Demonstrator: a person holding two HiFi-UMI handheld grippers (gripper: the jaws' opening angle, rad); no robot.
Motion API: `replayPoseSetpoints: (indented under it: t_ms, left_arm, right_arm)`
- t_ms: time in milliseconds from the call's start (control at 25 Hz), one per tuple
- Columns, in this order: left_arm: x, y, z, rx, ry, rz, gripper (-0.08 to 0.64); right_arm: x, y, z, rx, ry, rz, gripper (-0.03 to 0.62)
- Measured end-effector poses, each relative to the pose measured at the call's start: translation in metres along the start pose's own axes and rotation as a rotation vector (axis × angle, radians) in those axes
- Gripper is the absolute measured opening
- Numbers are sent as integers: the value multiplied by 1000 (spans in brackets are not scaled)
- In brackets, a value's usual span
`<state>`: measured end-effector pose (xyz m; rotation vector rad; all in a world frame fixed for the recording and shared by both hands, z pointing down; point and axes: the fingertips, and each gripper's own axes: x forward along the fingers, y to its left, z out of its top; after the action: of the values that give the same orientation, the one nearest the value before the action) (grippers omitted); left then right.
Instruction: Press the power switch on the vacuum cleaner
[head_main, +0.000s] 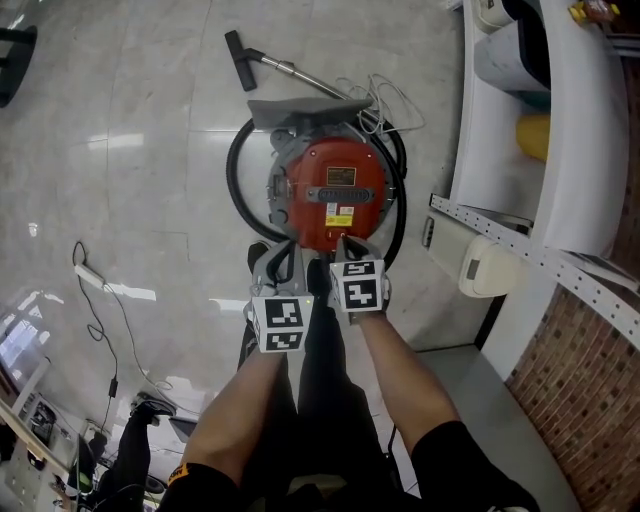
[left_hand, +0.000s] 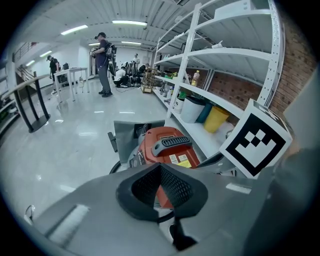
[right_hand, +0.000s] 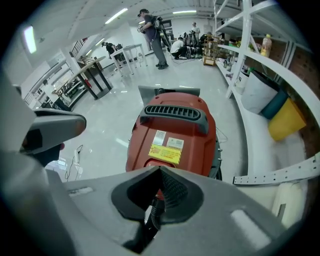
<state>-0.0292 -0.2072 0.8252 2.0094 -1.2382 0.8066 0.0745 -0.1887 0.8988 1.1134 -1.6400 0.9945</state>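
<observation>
Right gripper (right_hand: 160, 172), jaws pressed together, at near edge of red vacuum cleaner (head_main: 335, 195); left gripper (left_hand: 160, 167) likewise closed, alongside.

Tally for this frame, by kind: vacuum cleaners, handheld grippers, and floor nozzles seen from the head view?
vacuum cleaner: 1
grippers: 2 (left gripper, right gripper)
floor nozzle: 1
Total: 4

Open floor (head_main: 120, 150) is left beside the vacuum cleaner (head_main: 335, 190); the opposite side is closed off by shelving (head_main: 500, 150).
</observation>
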Motion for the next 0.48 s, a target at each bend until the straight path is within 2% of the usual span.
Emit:
replayPoseSetpoints:
  t_ms: [360, 480]
  left_arm:
    - [5, 6, -7, -10, 15, -7, 15]
    - [5, 5, -8, -9, 19, -13, 15]
  right_arm:
    - [8, 4, 0, 0, 41, -20, -9]
    - [11, -1, -3, 30, 60, -27, -9]
